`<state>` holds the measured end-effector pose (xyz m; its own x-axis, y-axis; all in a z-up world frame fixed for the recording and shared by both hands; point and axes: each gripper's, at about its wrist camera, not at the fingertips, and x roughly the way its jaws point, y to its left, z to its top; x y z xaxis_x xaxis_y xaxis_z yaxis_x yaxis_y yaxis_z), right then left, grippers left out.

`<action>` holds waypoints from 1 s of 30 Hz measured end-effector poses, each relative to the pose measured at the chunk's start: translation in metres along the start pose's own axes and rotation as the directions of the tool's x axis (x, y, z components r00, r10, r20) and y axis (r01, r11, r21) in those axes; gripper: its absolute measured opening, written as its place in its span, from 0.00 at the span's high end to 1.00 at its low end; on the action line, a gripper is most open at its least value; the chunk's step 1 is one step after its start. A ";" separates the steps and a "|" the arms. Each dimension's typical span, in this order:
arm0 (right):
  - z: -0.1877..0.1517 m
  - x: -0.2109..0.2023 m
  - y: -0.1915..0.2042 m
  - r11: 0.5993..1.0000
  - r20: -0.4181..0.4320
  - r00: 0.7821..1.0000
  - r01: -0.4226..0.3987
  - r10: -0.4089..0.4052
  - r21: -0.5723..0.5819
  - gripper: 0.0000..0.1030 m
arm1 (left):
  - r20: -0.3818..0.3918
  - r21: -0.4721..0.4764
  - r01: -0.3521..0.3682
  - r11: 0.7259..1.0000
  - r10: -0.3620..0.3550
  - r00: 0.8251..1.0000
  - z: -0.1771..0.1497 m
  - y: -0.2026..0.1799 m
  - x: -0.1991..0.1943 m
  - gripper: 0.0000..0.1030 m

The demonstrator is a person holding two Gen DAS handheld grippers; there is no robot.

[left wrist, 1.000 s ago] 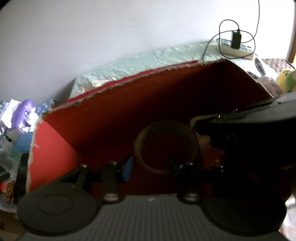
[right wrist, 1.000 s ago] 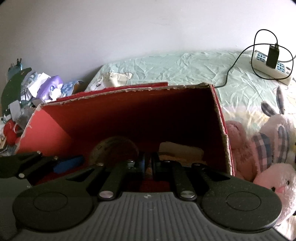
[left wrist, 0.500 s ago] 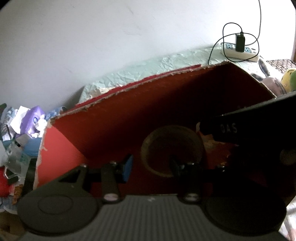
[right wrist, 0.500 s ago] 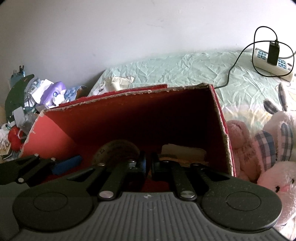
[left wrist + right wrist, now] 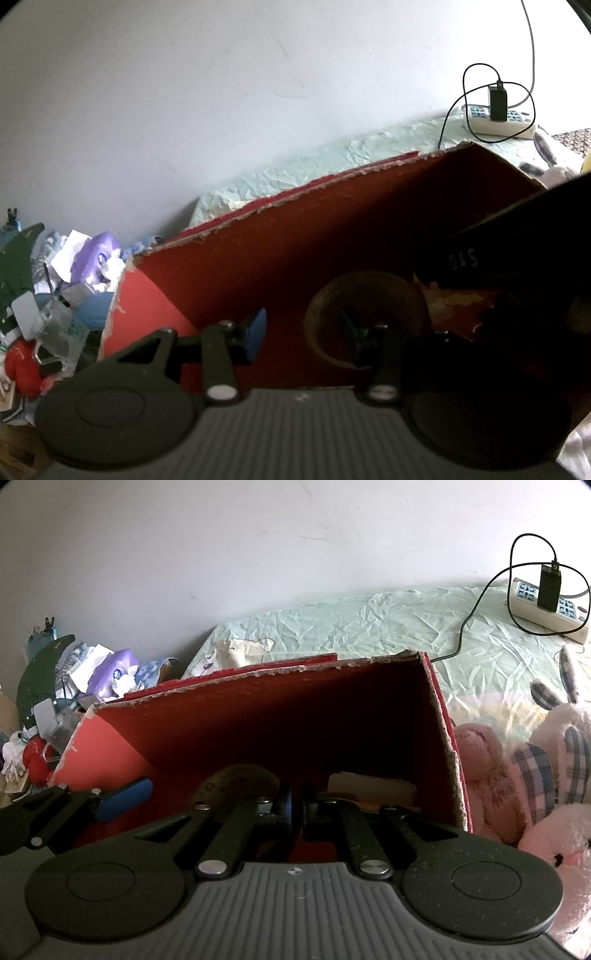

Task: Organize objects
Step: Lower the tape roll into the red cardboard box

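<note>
A red cardboard box (image 5: 295, 236) with torn edges stands on the bed; it also shows in the right wrist view (image 5: 295, 716). A brown round ring (image 5: 365, 321) lies inside it, seen in the right wrist view as a brown disc (image 5: 236, 782), beside a pale flat object (image 5: 369, 790). My left gripper (image 5: 303, 328) is open and empty over the box, its blue-padded finger (image 5: 125, 801) visible from the right. My right gripper (image 5: 295, 805) is shut with nothing visible between its fingers, above the box's near side.
Pink plush rabbits (image 5: 535, 775) lie right of the box. A power strip with a charger (image 5: 546, 602) sits on the green sheet (image 5: 369, 627). A cluttered pile with a purple toy (image 5: 114, 672) is at the left, against the wall.
Both grippers have pulled back and up from the box, so more wall shows above it. The left stays open and the right stays shut.
</note>
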<state>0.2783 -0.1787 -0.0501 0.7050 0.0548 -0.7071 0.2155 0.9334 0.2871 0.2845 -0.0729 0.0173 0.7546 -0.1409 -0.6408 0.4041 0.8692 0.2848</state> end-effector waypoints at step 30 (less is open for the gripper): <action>-0.001 -0.005 -0.001 0.999 0.060 0.997 -0.044 0.045 -0.014 0.95 | 0.008 0.006 -0.085 0.996 0.085 0.996 -0.002 -0.003 -0.004 0.50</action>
<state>0.2736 -0.1795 -0.0475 0.7532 0.0753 -0.6534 0.1748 0.9348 0.3092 0.2798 -0.0740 0.0177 0.7902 -0.0705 -0.6087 0.3417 0.8753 0.3421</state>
